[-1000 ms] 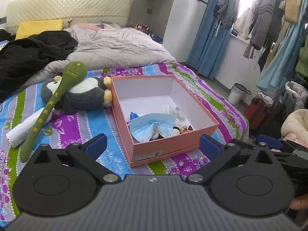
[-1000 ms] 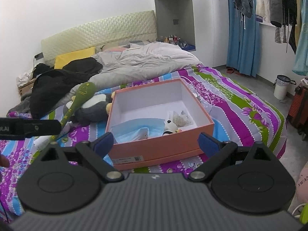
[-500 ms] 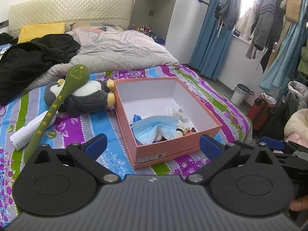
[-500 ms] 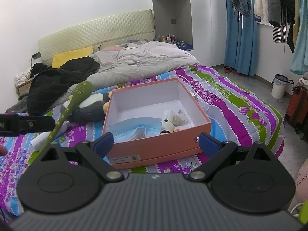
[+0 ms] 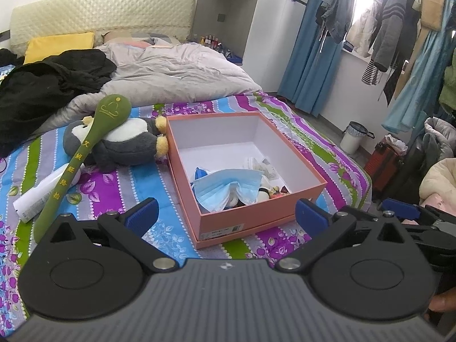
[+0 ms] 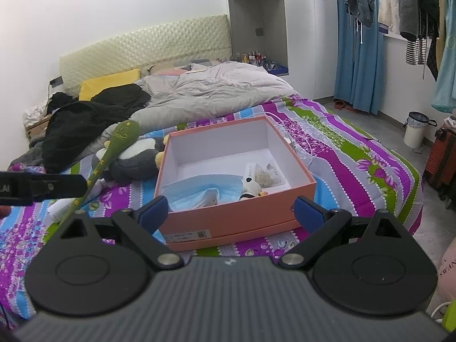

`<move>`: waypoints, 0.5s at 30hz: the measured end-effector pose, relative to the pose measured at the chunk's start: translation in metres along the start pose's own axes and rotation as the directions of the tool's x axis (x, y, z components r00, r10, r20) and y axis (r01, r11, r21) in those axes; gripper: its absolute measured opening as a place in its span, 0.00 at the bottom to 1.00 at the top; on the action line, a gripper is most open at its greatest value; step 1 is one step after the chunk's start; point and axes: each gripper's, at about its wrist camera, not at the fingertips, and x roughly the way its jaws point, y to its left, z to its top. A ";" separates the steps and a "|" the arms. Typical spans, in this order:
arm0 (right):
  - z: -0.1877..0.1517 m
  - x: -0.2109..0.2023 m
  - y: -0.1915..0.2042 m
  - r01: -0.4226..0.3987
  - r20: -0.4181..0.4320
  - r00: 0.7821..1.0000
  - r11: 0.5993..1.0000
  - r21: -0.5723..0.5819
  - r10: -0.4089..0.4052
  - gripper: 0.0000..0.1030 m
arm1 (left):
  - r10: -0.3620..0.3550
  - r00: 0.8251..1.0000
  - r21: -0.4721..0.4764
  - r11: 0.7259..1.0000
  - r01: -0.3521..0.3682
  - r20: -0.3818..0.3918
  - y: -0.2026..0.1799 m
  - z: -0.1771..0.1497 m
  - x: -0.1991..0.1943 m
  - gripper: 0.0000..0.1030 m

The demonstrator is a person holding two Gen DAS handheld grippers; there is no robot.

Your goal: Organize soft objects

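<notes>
An open salmon-pink box point(image 5: 250, 223) point(image 6: 233, 222) sits on the striped bedspread, holding a blue face mask point(image 5: 228, 188) point(image 6: 196, 193), a small panda toy point(image 6: 250, 189) and a paper packet point(image 6: 263, 173). Left of the box lies a grey-and-white plush penguin point(image 5: 125, 145) point(image 6: 136, 159) with a long green padded massage hammer point(image 5: 82, 154) point(image 6: 114, 148) across it. My left gripper point(image 5: 226, 215) and right gripper point(image 6: 229, 209) hover open and empty before the box's near wall.
A white tube point(image 5: 42, 192) lies beside the hammer's handle. Black clothes point(image 5: 48, 85) and a grey duvet point(image 5: 176, 77) cover the far bed. Right of the bed are a white bin point(image 5: 352, 139), a suitcase point(image 5: 384, 162) and hanging clothes point(image 5: 393, 34).
Both grippers drew back slightly from the bed, so the box and penguin sit a little farther in view. Nothing on the bed moved.
</notes>
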 end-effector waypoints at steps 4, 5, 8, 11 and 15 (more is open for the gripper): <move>0.000 0.000 0.000 -0.002 0.001 1.000 1.000 -0.001 0.002 0.94 | 0.003 1.000 -0.010 1.000 -0.003 0.000 0.001 -0.001 0.000 1.00; 0.000 0.001 0.000 -0.005 0.000 1.000 1.000 0.001 0.005 0.94 | 0.002 1.000 -0.012 1.000 -0.002 -0.002 0.001 0.000 0.000 1.00; -0.001 0.003 -0.002 -0.006 -0.006 1.000 1.000 0.003 0.006 0.94 | 0.006 1.000 -0.007 1.000 -0.006 0.000 0.001 0.000 0.000 1.00; -0.002 0.004 -0.002 -0.010 -0.009 1.000 1.000 0.002 0.010 0.94 | 0.004 1.000 -0.011 1.000 -0.004 -0.003 0.002 0.000 0.000 1.00; -0.002 0.004 -0.002 -0.009 -0.011 1.000 1.000 0.001 0.009 0.94 | 0.007 1.000 -0.008 1.000 -0.007 -0.002 0.002 0.001 0.000 1.00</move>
